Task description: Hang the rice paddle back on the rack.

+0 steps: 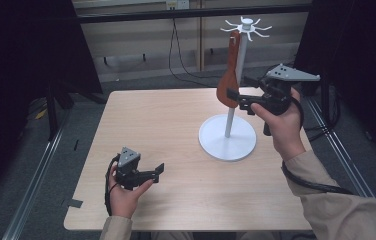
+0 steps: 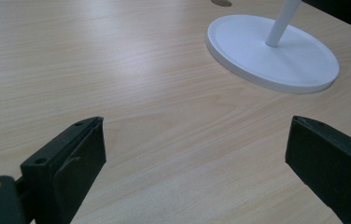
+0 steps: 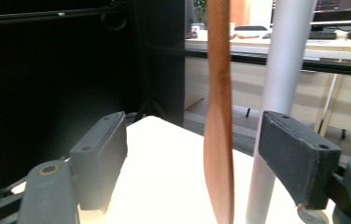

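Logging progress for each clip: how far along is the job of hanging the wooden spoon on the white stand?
Done: the wooden spoon hangs from a hook at the top of the white stand, beside its pole. In hand: the right gripper has its jaws open on either side of the spoon, pads not pressing it. Left: drawing that gripper clear, it seems. The left gripper sits open, low over the table, holding nothing.

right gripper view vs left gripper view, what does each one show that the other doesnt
Right gripper view: the brown wooden spoon hanging edge-on between the open right gripper, untouched by either pad, with desks behind.

Left gripper view: the rack's round white base, and the open left gripper over bare table.

Both: the rack's white pole and the light wooden tabletop.
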Demonstrator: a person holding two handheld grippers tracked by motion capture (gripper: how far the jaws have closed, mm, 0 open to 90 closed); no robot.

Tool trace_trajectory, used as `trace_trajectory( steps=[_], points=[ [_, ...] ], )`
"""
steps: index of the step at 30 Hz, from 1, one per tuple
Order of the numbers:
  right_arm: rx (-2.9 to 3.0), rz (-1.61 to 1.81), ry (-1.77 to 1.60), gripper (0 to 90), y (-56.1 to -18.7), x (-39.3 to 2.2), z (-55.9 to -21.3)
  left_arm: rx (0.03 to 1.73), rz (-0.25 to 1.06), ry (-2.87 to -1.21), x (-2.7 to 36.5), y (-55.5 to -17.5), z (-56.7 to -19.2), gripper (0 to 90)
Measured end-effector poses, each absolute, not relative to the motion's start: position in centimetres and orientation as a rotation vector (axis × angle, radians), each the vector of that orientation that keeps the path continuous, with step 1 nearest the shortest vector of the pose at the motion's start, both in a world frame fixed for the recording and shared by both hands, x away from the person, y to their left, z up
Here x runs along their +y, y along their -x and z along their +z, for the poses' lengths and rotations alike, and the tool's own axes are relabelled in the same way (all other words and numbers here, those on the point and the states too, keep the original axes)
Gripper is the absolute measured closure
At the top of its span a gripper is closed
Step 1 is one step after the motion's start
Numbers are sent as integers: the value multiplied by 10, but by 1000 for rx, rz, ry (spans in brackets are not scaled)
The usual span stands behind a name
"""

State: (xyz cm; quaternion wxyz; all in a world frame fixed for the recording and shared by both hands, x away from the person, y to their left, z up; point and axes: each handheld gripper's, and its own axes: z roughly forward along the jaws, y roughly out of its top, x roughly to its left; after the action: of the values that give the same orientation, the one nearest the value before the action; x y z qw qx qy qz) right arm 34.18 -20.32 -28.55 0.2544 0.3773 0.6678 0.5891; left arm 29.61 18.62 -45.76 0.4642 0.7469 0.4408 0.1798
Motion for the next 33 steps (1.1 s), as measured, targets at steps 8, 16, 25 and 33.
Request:
trace_trajectory(
  steps=[8,16,25,33],
  points=[
    [1846,1591,-1034,180,-335,-205,-298,1080,435,-1840,185,-296,-459,50],
    [1882,1584,-1046,151,-329,-206,-315,1079,435,-1840,185,-296,-459,50],
    [1919,1566,-1038,114,-321,-204,-332,1078,428,-1846,184,-296,-460,50],
    [1941,1567,-1031,101,-314,-204,-346,1083,426,-1846,185,-296,-461,50]
  ],
)
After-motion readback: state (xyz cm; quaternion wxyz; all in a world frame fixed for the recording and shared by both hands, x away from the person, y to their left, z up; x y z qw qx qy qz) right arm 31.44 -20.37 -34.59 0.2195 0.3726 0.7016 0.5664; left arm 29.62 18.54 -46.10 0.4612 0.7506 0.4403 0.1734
